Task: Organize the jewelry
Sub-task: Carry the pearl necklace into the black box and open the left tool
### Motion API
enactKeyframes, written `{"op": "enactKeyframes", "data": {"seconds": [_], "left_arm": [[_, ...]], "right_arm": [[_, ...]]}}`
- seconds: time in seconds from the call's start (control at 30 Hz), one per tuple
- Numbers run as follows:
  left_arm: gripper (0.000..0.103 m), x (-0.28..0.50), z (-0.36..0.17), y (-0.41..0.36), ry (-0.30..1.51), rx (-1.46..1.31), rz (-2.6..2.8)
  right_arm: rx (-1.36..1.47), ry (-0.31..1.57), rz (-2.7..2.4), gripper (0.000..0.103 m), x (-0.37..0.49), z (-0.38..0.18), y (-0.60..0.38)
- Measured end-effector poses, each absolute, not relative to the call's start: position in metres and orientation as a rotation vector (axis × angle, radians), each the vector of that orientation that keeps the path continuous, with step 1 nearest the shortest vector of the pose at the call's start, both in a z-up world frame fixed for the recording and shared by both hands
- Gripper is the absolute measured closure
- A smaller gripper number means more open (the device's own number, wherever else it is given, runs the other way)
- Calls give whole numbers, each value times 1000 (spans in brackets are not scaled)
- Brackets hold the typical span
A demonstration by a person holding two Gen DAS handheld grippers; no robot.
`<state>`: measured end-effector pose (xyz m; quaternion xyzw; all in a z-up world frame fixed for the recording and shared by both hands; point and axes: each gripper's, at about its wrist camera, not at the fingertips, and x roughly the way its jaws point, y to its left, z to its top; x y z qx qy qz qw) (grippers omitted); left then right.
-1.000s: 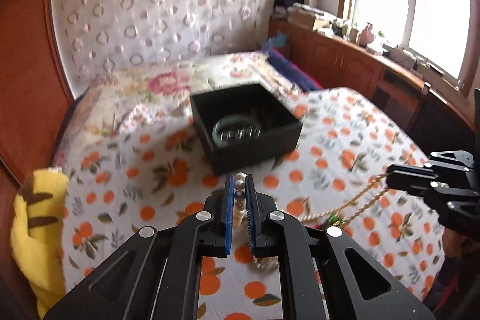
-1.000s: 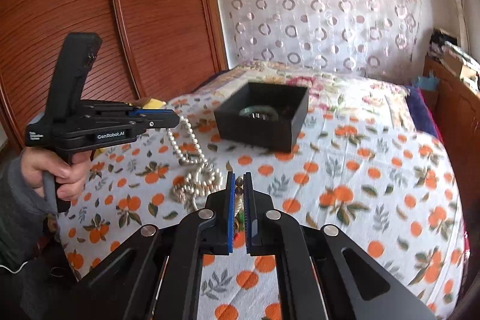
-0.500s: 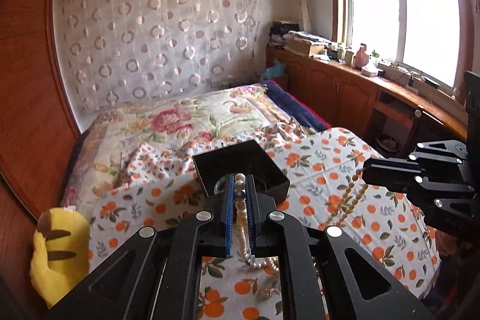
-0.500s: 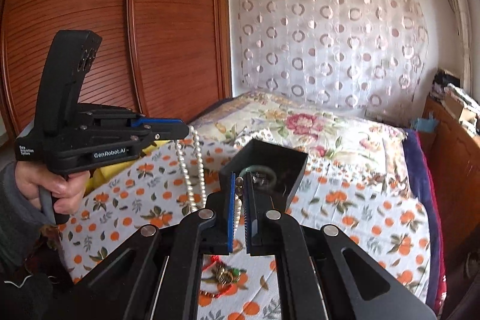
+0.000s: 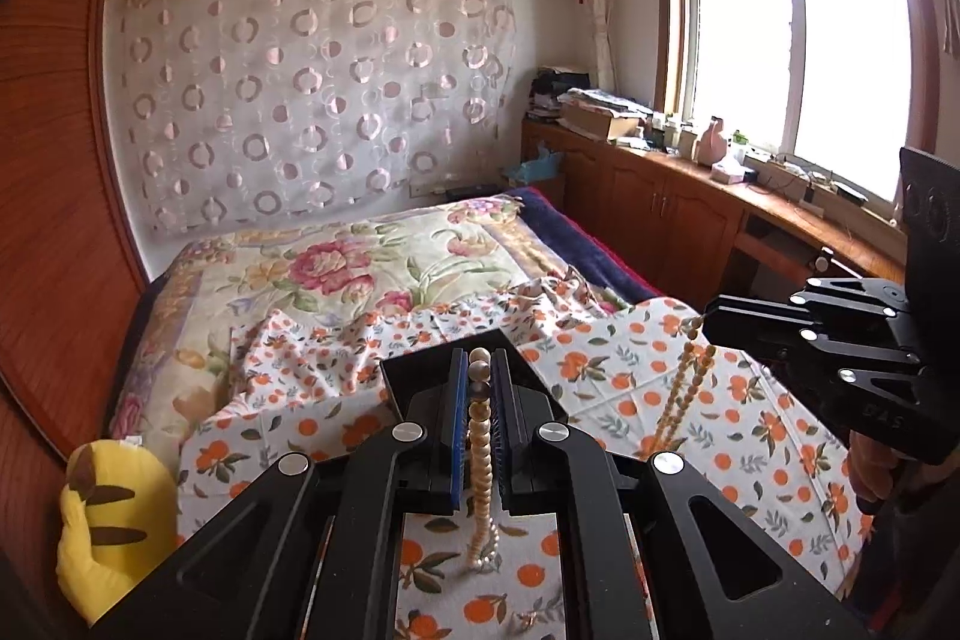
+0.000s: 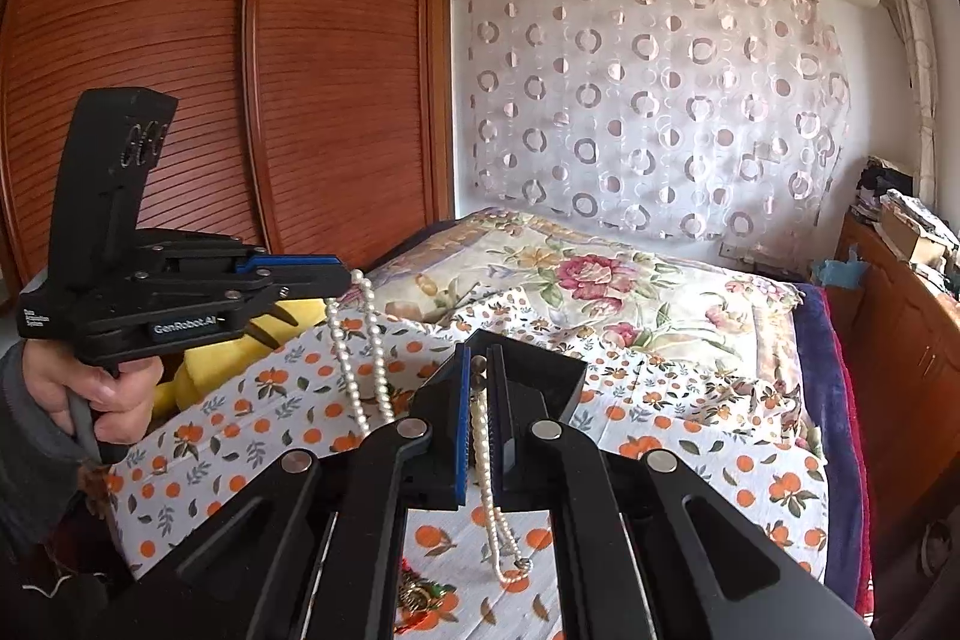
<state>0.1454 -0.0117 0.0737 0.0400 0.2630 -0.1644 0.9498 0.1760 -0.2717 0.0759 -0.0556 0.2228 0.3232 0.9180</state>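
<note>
The left hand-held gripper (image 5: 479, 388) and right hand-held gripper (image 6: 478, 388) each pinch the long white pearl necklace (image 6: 354, 340); its strands hang straight down; the open black square box (image 6: 540, 364) sits just beyond both on the bed.

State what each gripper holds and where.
Both pinch one white pearl bead necklace: left gripper and right gripper each clamp a different stretch; loops dangle below.

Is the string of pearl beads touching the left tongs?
Touching. In the left wrist view the white pearl bead necklace runs between the closed fingers of the left tongs, pinched there; the right wrist view shows it hanging from their tips.
</note>
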Motion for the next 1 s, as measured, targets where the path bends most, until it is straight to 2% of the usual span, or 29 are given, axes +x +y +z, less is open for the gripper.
{"op": "enactKeyframes", "data": {"seconds": [0.67,1.0], "left_arm": [[96,203,134,-24,488,85,-346],[96,241,120,-24,545,82,-321]], "right_arm": [[-127,413,717,97,235,128,-263],[-134,438,744,97,265,126,-255]]}}
